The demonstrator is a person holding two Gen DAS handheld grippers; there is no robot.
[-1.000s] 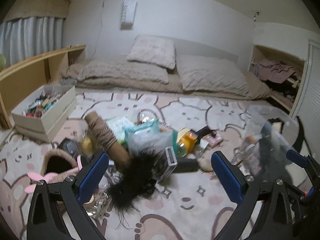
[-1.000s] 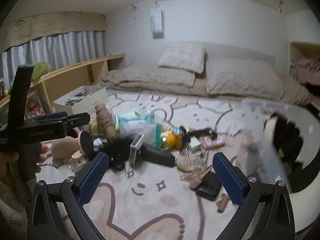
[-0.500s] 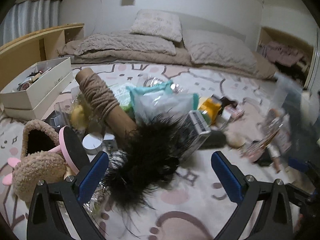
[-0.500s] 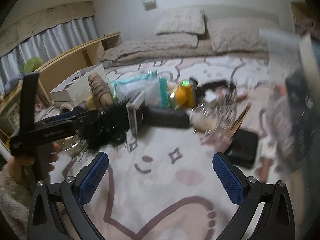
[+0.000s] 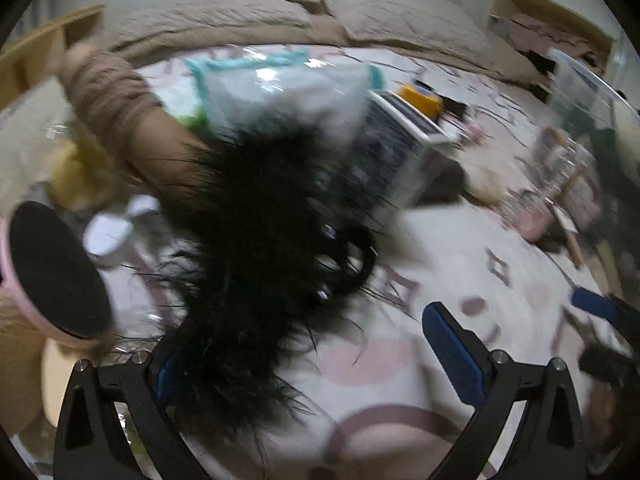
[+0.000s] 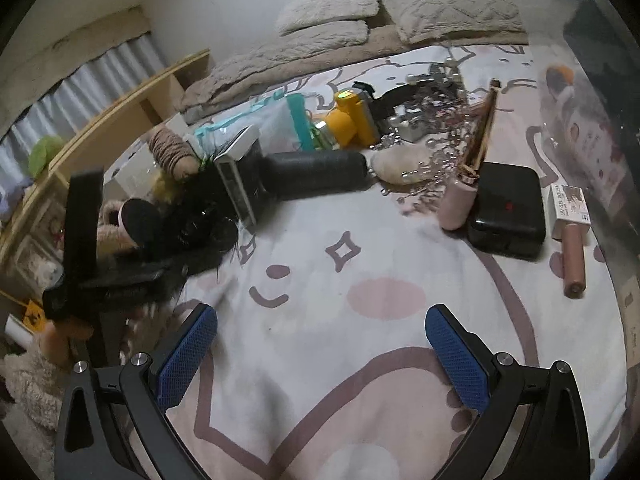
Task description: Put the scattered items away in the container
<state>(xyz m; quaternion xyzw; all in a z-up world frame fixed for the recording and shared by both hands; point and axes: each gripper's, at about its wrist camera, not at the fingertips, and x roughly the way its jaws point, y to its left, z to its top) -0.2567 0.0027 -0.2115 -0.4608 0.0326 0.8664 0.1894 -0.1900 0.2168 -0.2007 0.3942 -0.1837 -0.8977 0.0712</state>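
Left wrist view: blurred throughout. At 9 o'clock, a pink-rimmed disc [image 5: 56, 276] with a black face. At 11, a rope-wound post [image 5: 120, 108] lying tilted. Centre, a black feather tuft [image 5: 272, 248] spreads between my left gripper's [image 5: 316, 356] blue pads; its strands cover the left pad, the right pad stands well clear, so my jaws are wide apart and clamp nothing. At 12, a teal-edged pouch [image 5: 280, 84]. At 1, a white-edged box [image 5: 396, 152] leaning, a yellow toy [image 5: 420, 96] behind it. At 3, the clear container [image 5: 580, 92], its wall showing faintly at the frame edge. All of it lies on a bunny-print rug [image 5: 460, 280].

Right wrist view: sharper. At 9 o'clock, my left gripper seen from the side, down in the feathers, a hand [image 6: 60, 332] on its handle. At 11, the post, then the box upright against a black cylinder [image 6: 316, 174]. At 12, the yellow toy. At 1, a tangle of beads [image 6: 436, 136] and a pink bottle [image 6: 458, 204] touching a black case [image 6: 506, 212]. At 3, a pink tube [image 6: 574, 256] beside the case. The container wall fills the right edge. My right gripper [image 6: 320, 356] hangs over bare rug, jaws wide apart, holding nothing.
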